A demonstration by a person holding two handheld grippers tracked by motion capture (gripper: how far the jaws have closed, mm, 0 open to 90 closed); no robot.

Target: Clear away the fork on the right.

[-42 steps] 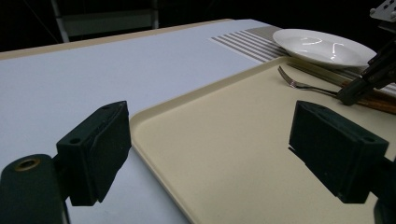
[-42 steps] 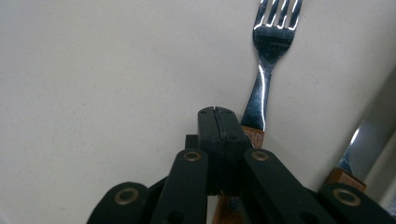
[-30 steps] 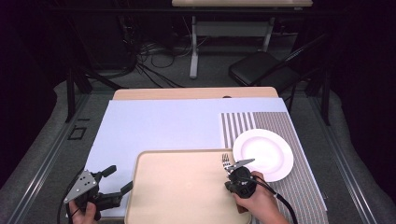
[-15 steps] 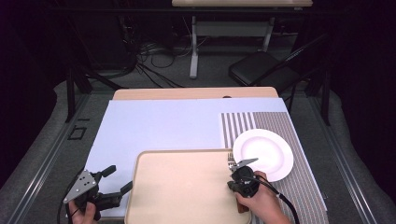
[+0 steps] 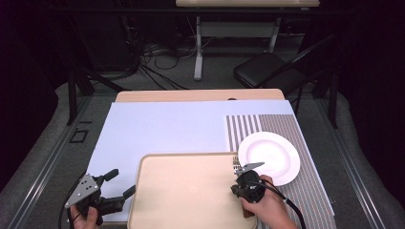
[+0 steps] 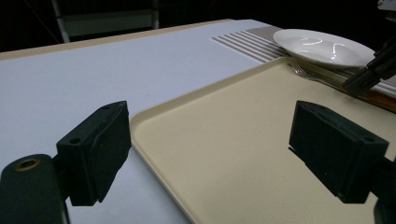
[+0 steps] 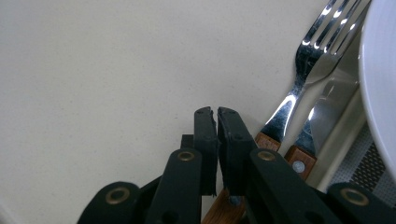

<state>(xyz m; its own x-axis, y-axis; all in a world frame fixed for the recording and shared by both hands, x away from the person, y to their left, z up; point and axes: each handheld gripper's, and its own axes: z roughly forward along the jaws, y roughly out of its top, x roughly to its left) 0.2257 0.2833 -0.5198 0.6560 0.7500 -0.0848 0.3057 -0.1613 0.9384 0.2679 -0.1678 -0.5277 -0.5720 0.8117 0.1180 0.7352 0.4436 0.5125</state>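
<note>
Lying along the tray's (image 5: 186,191) edge, the fork (image 7: 306,65) is approached by the right claw (image 7: 216,114), pressed together; the left claw (image 6: 224,154) is held spread.

Dim, dark surroundings; overhead glare on fork (image 7: 312,56) (nearby jaws blurred).

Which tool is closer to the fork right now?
The right tool, shut beside the fork on the tray's right edge. The left tool is open past its left edge.

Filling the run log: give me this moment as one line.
left gripper: open, at tray's left edge | right gripper: shut, empty, over tray | fork, knife: on tray's right edge beside plate
</note>
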